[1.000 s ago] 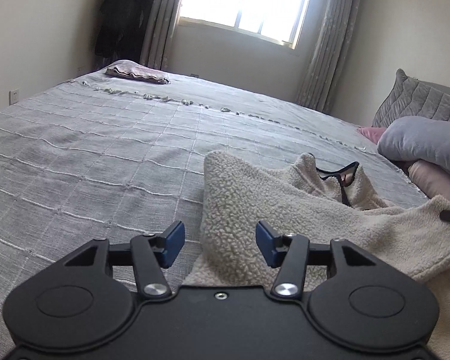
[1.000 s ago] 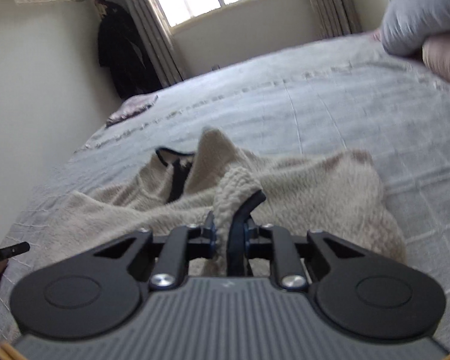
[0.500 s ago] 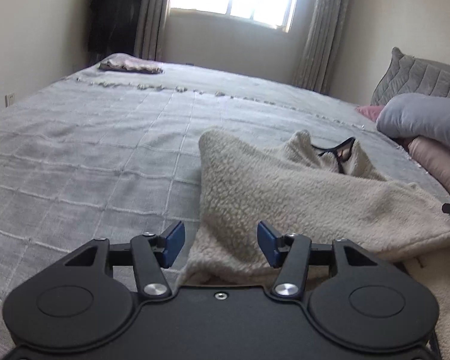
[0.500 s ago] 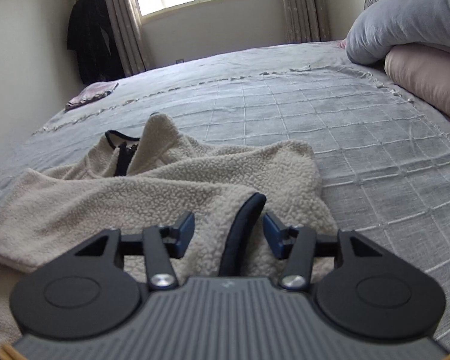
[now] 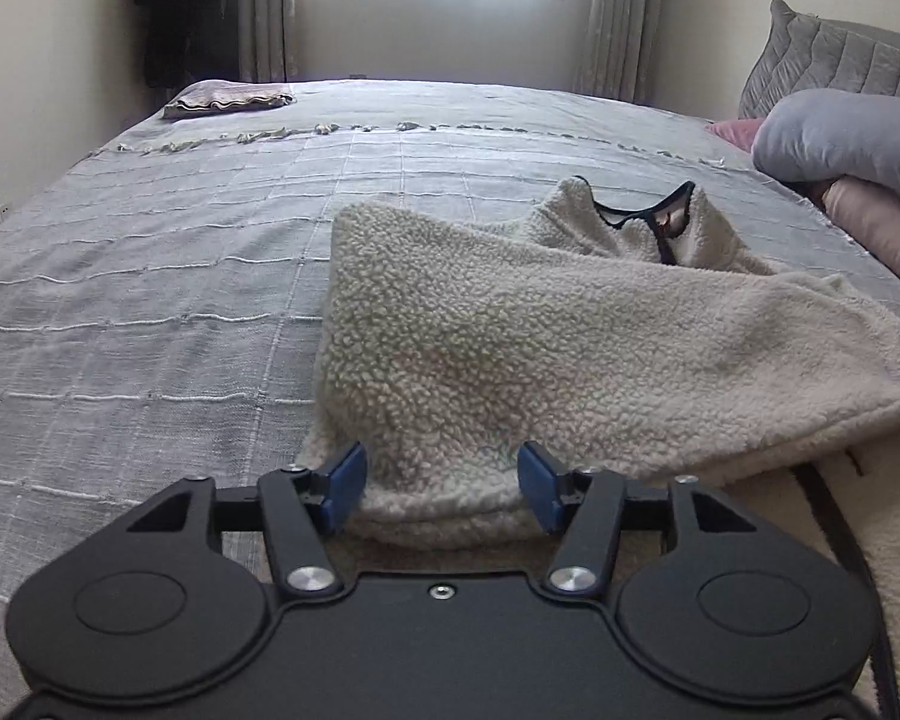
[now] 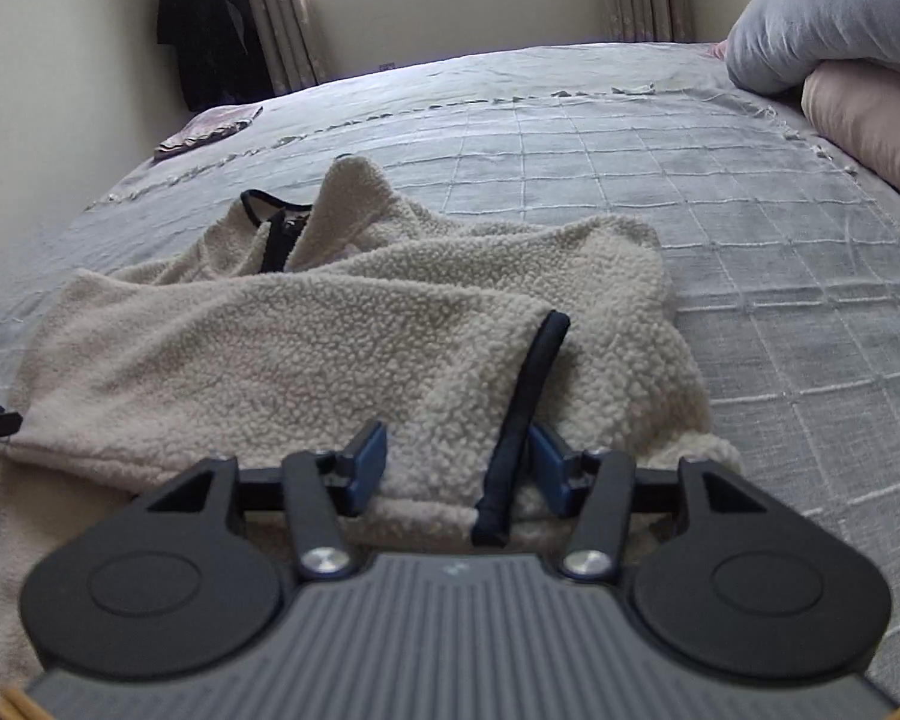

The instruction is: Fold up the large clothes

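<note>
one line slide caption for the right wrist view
Right gripper jaws just opened around the cream fleece jacket's dark-trimmed cuff on the grey bedspread.

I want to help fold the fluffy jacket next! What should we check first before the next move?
1. Cream fleece jacket lying on the grey checked bedspread: ok.
2. Left gripper let go, jaws just opened further, fleece edge between them unpinched: ok.
3. Right gripper let go, jaws just opened: ok.
4. Dark-trimmed cuff clear of the right pads: not ok, it lies against one.
5. Sleeve folded flat across the body: ok.
6. Hem smooth underneath: cannot tell.
</note>
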Demonstrator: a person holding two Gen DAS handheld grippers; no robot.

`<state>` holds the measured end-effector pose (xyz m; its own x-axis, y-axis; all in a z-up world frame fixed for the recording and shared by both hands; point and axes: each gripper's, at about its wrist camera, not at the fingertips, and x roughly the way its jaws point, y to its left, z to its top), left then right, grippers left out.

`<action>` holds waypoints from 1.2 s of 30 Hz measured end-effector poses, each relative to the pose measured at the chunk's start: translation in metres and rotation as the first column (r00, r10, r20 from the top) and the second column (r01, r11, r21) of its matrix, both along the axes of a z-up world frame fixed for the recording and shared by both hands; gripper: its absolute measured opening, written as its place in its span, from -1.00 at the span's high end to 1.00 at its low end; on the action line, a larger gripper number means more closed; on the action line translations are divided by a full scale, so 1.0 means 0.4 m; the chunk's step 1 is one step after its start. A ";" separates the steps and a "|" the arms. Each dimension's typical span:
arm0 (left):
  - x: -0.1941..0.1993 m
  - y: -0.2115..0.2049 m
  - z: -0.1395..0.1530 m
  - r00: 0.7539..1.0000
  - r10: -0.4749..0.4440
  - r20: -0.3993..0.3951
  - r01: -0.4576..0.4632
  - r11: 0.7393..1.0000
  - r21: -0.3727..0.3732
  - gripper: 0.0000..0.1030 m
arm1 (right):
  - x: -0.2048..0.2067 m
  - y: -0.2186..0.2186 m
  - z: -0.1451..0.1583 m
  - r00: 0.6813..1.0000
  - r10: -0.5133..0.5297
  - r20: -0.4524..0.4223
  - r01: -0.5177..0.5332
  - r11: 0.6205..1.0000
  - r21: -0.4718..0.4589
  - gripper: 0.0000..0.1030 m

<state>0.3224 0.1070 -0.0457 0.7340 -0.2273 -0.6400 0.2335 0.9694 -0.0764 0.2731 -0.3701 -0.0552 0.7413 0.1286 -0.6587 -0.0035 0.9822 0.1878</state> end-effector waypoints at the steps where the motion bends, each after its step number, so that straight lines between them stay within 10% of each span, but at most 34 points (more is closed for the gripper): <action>1: -0.023 0.010 0.012 1.000 -0.002 0.004 0.002 1.000 -0.007 -0.29 | -0.023 -0.005 0.015 1.000 0.009 0.006 -0.009 1.000 0.000 -0.25; 11: -0.251 0.131 0.073 0.999 0.032 -0.005 -0.032 0.998 -0.060 -1.00 | -0.279 -0.073 0.095 0.998 0.057 0.013 -0.057 0.998 0.029 -0.90; 25: -0.517 0.250 0.008 0.980 -0.086 -0.182 0.052 0.982 -0.184 -1.00 | -0.564 -0.148 0.016 0.993 0.035 -0.112 -0.022 0.993 0.116 -0.95; 36: -0.555 0.290 -0.106 0.893 -0.264 -0.365 0.018 0.830 -0.557 -0.96 | -0.666 -0.227 -0.069 0.975 0.067 -0.211 0.028 0.908 0.417 -0.95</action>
<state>0.1004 0.2231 -0.0880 0.3628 -0.6968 -0.6188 0.1912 0.7055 -0.6824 0.0069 -0.4607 -0.0829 0.5818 0.4383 -0.6851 0.0656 0.8143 0.5767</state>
